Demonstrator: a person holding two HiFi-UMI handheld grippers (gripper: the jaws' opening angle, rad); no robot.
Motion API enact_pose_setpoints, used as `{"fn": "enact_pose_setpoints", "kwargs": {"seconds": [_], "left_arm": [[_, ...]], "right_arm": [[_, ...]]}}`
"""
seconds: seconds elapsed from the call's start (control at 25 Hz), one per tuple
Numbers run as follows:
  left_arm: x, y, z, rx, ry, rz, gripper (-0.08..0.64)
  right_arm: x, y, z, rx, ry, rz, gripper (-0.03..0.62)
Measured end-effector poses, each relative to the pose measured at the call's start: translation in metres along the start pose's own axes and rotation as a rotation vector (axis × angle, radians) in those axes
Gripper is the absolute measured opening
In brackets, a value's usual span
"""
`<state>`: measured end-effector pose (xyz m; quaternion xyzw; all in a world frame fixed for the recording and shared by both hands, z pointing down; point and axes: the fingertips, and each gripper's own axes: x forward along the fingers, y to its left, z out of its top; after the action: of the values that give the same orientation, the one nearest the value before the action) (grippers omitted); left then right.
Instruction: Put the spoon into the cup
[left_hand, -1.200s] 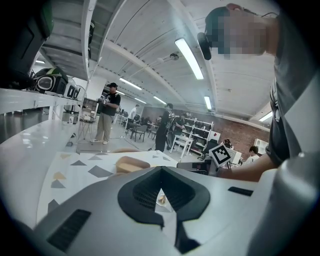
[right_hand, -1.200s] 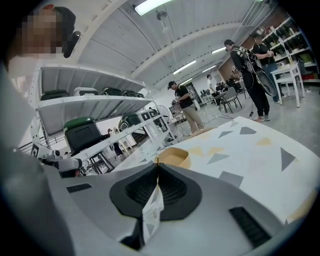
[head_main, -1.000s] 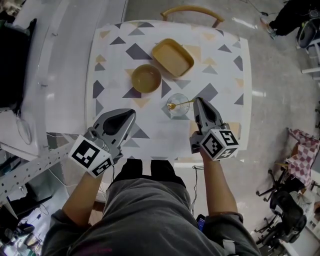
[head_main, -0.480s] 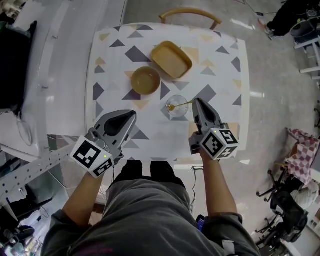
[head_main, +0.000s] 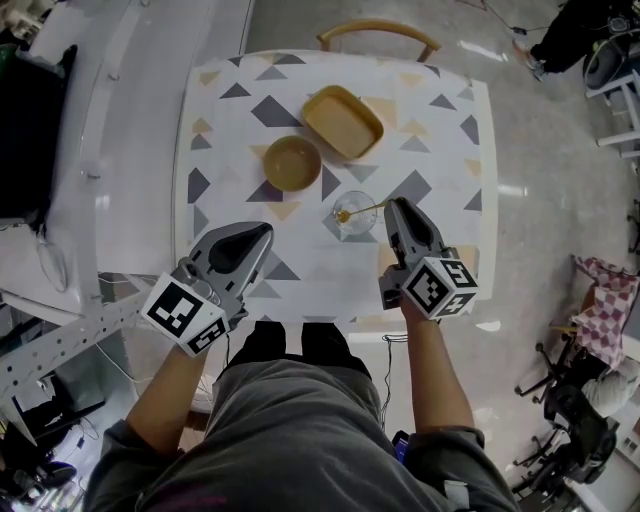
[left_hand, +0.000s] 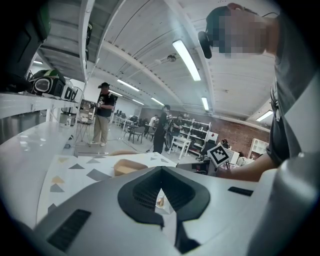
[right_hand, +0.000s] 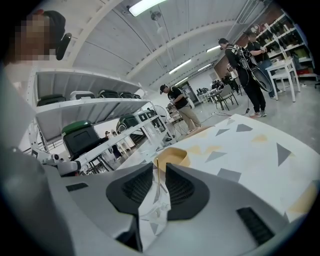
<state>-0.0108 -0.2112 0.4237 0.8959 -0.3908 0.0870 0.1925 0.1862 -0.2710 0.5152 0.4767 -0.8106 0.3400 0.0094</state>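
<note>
Cup (head_main: 356, 212): clear glass, upright on the worktop (head_main: 310, 275), just ahead of the right gripper (head_main: 392, 205).
Spoon (head_main: 362, 209): gold; its bowl end lies within the cup's rim and its thin handle crosses the rim towards the right gripper.
Right fingers: pinching the tip of the spoon handle.
Left gripper (head_main: 262, 231): over the near left of the worktop, fingers pressed together on nothing.
Round bowl (head_main: 293, 163): tan, bare inside, beyond and left of the cup.
Rectangular dish (head_main: 344, 120): tan, bare inside, just beyond the bowl.
</note>
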Motion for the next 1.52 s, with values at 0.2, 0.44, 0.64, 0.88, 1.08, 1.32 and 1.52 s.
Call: {"fn": "enact_pose_setpoints", "kwargs": {"seconds": [0.2,0.44,0.64,0.88,1.08,1.32,1.52], "left_arm": [[-0.002,-0.001,0.001,0.004,-0.004,-0.004,0.014],[-0.006,-0.003,0.009,0.014,-0.015,-0.019,0.014],[-0.011,-0.004,0.014,0.023,-0.024,-0.037,0.014],[-0.018,-0.007,0.020,0.035,-0.037,-0.066,0.014],[-0.025,-0.008,0.024,0.044,-0.045,-0.088,0.014],[-0.035,-0.009,0.030,0.055,-0.059,-0.111,0.014],[-0.046,-0.012,0.033,0.063,-0.068,-0.126,0.014]], "right_arm": [[-0.004,0.002,0.005,0.004,-0.017,-0.002,0.094],[-0.016,0.004,0.015,0.001,-0.042,-0.024,0.095],[-0.029,0.009,0.018,-0.002,-0.059,-0.048,0.097],[-0.046,0.020,0.020,-0.008,-0.088,-0.076,0.095],[-0.058,0.034,0.018,-0.009,-0.103,-0.085,0.095],[-0.070,0.052,0.017,-0.020,-0.118,-0.091,0.095],[-0.080,0.068,0.018,-0.028,-0.140,-0.094,0.084]]}}
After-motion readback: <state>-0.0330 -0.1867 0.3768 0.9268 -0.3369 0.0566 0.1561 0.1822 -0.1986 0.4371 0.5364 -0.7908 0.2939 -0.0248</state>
